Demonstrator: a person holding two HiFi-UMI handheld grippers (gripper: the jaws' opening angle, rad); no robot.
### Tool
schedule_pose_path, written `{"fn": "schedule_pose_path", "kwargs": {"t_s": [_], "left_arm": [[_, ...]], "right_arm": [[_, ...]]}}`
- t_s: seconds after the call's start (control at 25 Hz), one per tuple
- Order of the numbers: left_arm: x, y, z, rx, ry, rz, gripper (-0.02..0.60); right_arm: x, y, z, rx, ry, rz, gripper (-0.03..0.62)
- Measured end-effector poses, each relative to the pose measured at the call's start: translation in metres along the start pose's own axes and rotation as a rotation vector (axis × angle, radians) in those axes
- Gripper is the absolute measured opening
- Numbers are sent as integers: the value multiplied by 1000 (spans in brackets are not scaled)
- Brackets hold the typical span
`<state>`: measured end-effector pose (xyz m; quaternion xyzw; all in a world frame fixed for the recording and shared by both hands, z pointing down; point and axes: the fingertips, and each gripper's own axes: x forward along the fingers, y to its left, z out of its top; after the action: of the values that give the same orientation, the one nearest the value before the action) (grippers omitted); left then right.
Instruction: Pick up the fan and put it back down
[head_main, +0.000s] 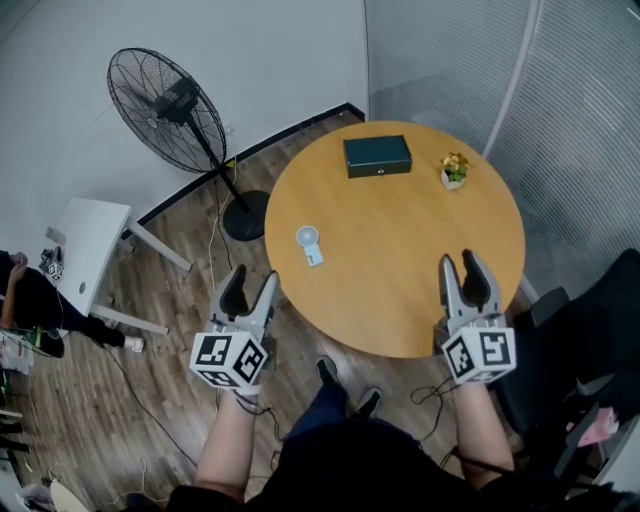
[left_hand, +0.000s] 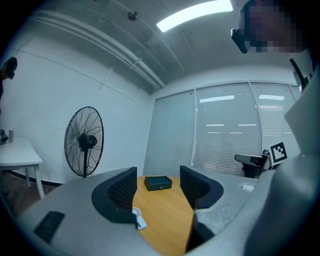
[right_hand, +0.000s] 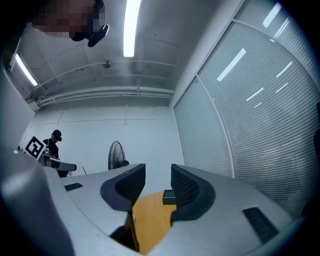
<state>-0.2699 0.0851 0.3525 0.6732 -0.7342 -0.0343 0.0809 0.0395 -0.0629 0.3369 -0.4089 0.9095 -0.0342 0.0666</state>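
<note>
Left hand-held gripper (head_main: 253, 278) spread, empty, right hand-held gripper (head_main: 457, 262) likewise

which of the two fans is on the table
The small white handheld fan, lying near the left edge of the round table, just ahead of the left tool. The big black pedestal fan stands on the floor beside the table.

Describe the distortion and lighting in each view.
Head view: sharp and evenly lit, edges slightly bowed. Left gripper view: strong fisheye, dark corners, glaring white ceiling light strip. Right gripper view: same fisheye, bent white window blinds, bright ceiling tube.
</note>
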Motion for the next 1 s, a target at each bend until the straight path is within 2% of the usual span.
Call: {"fn": "schedule_pose_path", "kwargs": {"t_s": [0.16, 0.48, 0.72, 1.0], "left_arm": [[38, 9, -19, -43, 30, -13, 267], [140, 59, -69, -147, 124, -18, 267], [202, 101, -130, -186, 263, -14, 267], [245, 127, -212, -207, 447, 9, 267]], "right_arm": [[14, -15, -1, -44, 7, -35, 164], [64, -54, -6, -78, 32, -136, 161], [120, -66, -16, -87, 53, -191, 160], [159, -72, -44, -89, 98, -221, 158]]}}
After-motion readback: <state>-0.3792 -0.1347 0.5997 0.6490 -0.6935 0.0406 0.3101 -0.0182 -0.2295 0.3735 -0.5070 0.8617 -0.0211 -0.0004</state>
